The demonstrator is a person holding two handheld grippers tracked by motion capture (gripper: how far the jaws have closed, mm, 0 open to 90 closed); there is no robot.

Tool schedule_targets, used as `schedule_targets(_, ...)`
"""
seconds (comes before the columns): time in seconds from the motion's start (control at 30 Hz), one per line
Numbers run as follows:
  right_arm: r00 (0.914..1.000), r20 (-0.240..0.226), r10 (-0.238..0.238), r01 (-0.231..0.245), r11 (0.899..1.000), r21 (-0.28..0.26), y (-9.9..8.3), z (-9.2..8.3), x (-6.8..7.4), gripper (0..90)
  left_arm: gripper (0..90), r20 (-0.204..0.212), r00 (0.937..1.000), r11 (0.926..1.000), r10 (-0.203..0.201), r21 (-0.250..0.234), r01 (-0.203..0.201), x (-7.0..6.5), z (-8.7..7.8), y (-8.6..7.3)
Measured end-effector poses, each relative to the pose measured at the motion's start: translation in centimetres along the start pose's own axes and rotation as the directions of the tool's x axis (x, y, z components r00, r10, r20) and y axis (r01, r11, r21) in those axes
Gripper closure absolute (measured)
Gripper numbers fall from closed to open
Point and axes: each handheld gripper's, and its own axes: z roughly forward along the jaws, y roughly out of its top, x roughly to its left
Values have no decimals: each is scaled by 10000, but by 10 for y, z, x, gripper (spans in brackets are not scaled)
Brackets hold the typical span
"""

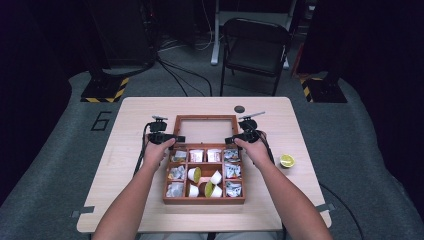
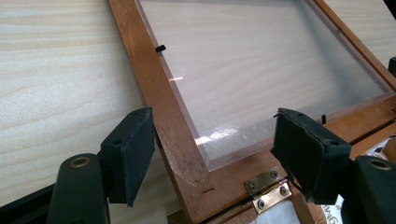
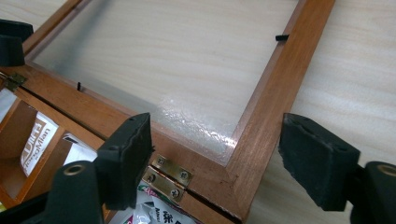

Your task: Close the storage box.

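I've got the wooden box (image 1: pixel 204 172) in mid-table with its glazed lid (image 1: pixel 205 129) lying flat open behind it, left gripper (image 2: pixel 212 151) and right gripper (image 3: pixel 217 154) straddling its hinge corners with jaws released, gripping nothing, so opening looks done and the sachets wait.

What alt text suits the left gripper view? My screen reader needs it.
Open left gripper straddles the hinged corner of the box's lid, lying open flat on the table. A brass hinge sits between the jaws.
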Motion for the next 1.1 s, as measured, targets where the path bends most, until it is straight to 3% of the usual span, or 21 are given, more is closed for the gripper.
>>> schedule_targets(0.17, 9999, -30, 159, -159, 9999, 14, 0, 3, -3, 246, 289, 47, 10000, 10000, -56, 34, 56, 2, 1, 0)
schedule_targets(0.37, 9981, -395, 472, -471, 9989, 23, 0, 5, -10, 240, 291, 93, 9999, 9999, -111, 27, 110, 4, 3, 0)
schedule_targets(0.57, 9981, -292, 547, -541, 9984, 182, 0, 11, -9, 209, 293, 8, 10000, 9999, 36, 153, -36, 5, 6, -1)
schedule_targets(0.83, 9968, -392, 700, -693, 9974, 206, 0, 12, -11, 210, 291, 103, 9995, 9995, -294, 151, 293, 6, 8, -2)
schedule_targets(1.1, 9905, -801, 1116, -1100, 9936, 241, -1, 15, -14, 219, 289, 50, 9996, 9995, -263, 177, 262, 6, 9, -2)
